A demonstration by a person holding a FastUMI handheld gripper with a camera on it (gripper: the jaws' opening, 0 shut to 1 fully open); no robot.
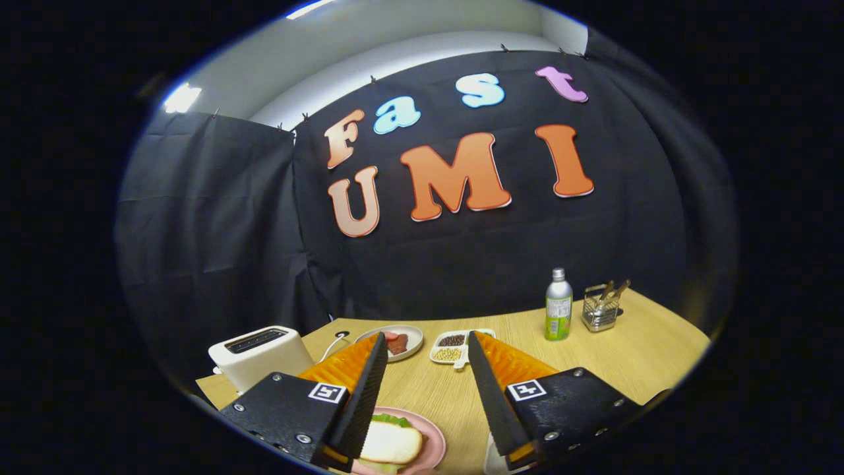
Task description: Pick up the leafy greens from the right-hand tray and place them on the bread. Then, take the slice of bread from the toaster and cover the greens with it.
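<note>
Ceiling strip lights point(181, 97) are supplying even, moderately bright illumination from above. The wooden table point(633, 356) is showing soft, weak shadows and no glare. Fisheye distortion is bending the table edge and wall lines outward. Focus is holding sharp centrally, softening slightly toward the rim.

pink plate point(432, 443) part-hidden by finger, toaster point(260, 356) partly cut off

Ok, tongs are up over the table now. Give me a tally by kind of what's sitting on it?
Toaster: 1
Plates: 2, the grey plate beyond the tongs, which are open with nothing between them, and the pink plate carrying bread on greens
Divided snack tray: 1
Bottle: 1
Wire utensil holder: 1
Total: 6
</note>
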